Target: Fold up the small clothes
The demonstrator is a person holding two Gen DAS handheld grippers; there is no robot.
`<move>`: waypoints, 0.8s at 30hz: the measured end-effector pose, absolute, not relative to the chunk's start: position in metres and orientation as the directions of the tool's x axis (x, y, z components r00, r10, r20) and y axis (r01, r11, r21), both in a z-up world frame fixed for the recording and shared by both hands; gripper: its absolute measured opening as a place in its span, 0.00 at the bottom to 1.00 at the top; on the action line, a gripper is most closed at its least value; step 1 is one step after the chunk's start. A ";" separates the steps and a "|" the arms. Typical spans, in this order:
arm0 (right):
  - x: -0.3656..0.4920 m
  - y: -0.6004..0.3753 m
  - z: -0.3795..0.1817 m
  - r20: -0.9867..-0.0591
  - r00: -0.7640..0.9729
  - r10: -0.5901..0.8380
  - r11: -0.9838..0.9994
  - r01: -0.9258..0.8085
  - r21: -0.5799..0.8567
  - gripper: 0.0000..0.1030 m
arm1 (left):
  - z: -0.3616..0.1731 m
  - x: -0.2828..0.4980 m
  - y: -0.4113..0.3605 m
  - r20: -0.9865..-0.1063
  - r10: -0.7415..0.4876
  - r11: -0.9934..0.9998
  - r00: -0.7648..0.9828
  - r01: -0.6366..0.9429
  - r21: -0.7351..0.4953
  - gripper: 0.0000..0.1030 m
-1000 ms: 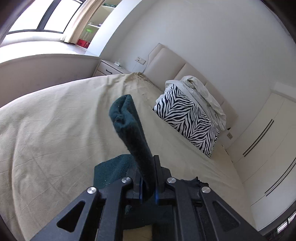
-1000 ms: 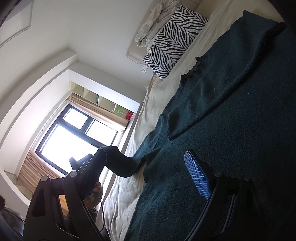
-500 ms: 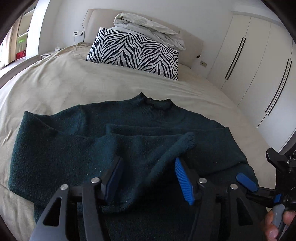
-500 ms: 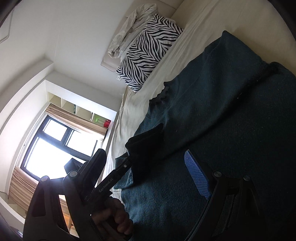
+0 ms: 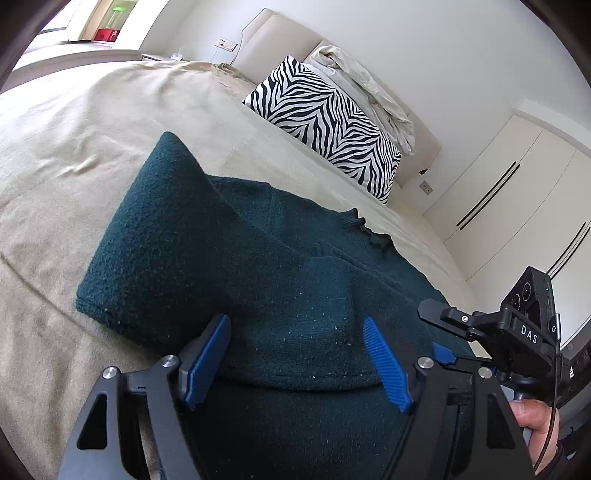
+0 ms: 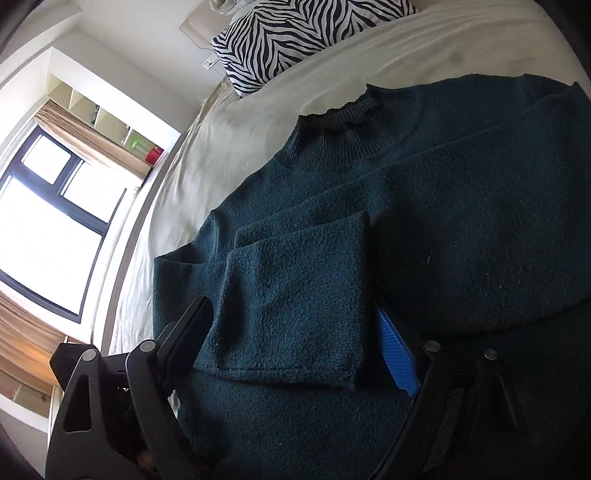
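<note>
My left gripper [image 5: 295,360] has its fingers spread wide and empty over the folded-in sleeve cuff [image 5: 295,332], and my right gripper [image 6: 295,347] is just as wide, straddling that same cuff without pinching it. The dark green sweater [image 6: 461,221] lies flat on the beige bed [image 5: 74,129], collar away from me. Beyond it a zebra-striped pillow [image 5: 325,122] leans against the headboard.

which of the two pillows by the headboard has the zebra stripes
The front pillow, standing nearest the green sweater. The pale rumpled one behind it, against the headboard, is plain.
</note>
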State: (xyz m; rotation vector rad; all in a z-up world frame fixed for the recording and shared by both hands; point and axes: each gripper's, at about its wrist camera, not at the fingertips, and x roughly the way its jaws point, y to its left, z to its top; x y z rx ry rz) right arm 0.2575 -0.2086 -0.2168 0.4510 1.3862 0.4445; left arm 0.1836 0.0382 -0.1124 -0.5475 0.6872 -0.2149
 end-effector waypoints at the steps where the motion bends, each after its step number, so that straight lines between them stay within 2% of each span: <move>1: 0.258 -0.201 -0.219 -0.848 0.118 0.517 0.856 -0.058 0.514 0.50 | -0.111 0.183 0.035 -0.547 -0.353 0.848 0.760 0.013 -0.529 0.75; 2: 0.258 -0.198 -0.219 -0.866 0.116 0.487 0.873 -0.069 0.482 0.40 | -0.110 0.183 0.034 -0.547 -0.350 0.852 0.760 0.016 -0.523 0.75; 3: 0.260 -0.199 -0.219 -0.873 0.115 0.474 0.881 -0.070 0.468 0.23 | -0.111 0.182 0.035 -0.543 -0.354 0.850 0.761 0.019 -0.527 0.76; 7: 0.268 -0.214 -0.206 -0.874 0.182 0.450 0.893 -0.073 0.444 0.07 | -0.111 0.181 0.038 -0.526 -0.373 0.832 0.764 0.025 -0.554 0.76; 11: 0.276 -0.227 -0.187 -0.873 0.255 0.414 0.910 -0.091 0.405 0.06 | -0.105 0.179 0.038 -0.510 -0.376 0.831 0.774 0.039 -0.554 0.76; 16: 0.283 -0.253 -0.166 -0.855 0.337 0.395 0.916 -0.074 0.394 0.06 | -0.094 0.167 0.049 -0.467 -0.343 0.819 0.815 0.017 -0.573 0.83; 24: 0.283 -0.316 -0.189 -0.892 0.335 0.303 0.939 0.052 0.339 0.06 | -0.088 0.162 0.048 -0.497 -0.292 0.853 0.817 -0.013 -0.522 0.82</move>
